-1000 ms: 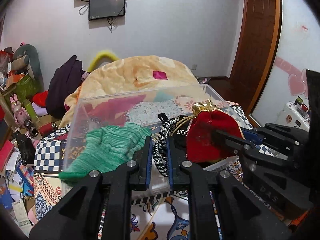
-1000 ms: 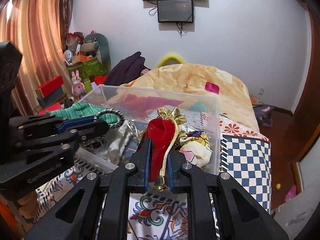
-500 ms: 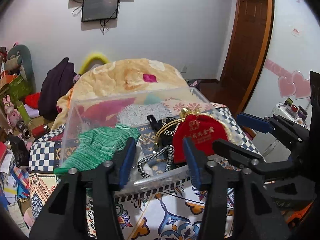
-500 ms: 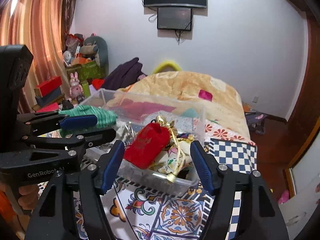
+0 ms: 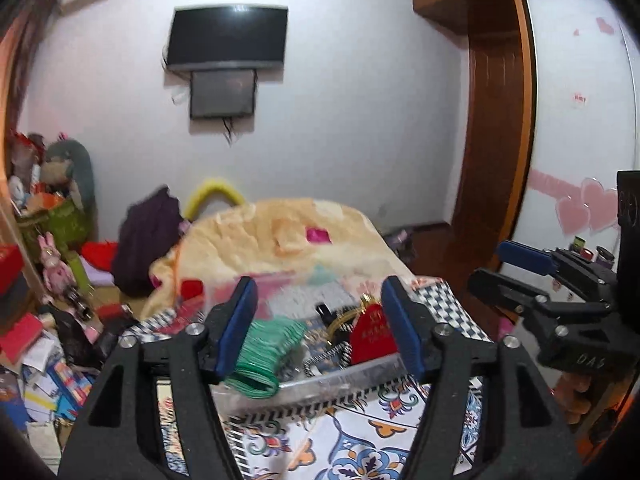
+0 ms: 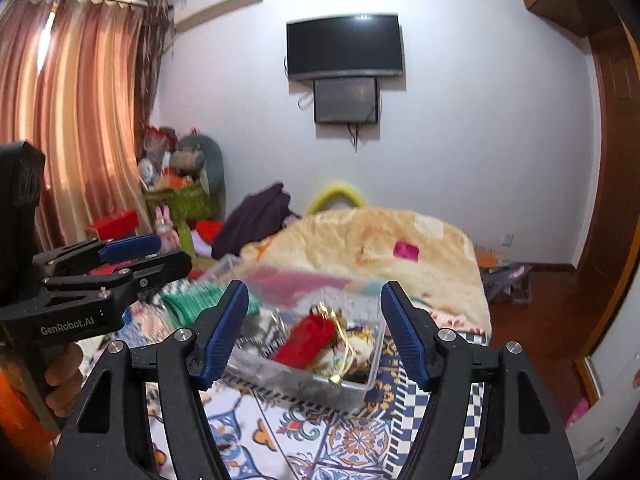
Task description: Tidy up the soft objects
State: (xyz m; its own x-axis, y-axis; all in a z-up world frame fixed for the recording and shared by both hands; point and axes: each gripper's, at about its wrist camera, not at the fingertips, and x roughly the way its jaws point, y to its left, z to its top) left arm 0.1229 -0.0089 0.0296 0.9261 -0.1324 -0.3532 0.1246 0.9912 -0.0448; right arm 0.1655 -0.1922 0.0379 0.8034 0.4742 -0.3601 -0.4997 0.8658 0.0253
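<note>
A clear plastic box (image 5: 340,380) (image 6: 360,390) sits on the patterned bedcover. In it lie a red velvet pouch (image 5: 372,338) (image 6: 306,344) with a gold cord, a green knitted cloth (image 5: 266,354) (image 6: 192,304) hanging over the left rim, and a black-and-white cord (image 5: 320,356). My left gripper (image 5: 318,328) is open and empty, held back above the box's near side. My right gripper (image 6: 314,332) is open and empty, also back from the box. Each gripper shows in the other's view, the right (image 5: 520,276) and the left (image 6: 140,256).
A peach blanket (image 5: 288,236) is heaped on the bed behind the box. Clutter, toys and papers (image 5: 48,320) fill the floor at left. A wooden door (image 5: 492,152) and a white wardrobe (image 5: 580,120) stand at right. Curtains (image 6: 80,120) hang at far left.
Both grippers opened, letting the cord and the red pouch drop into the box. Both then drew back and up, away from the box.
</note>
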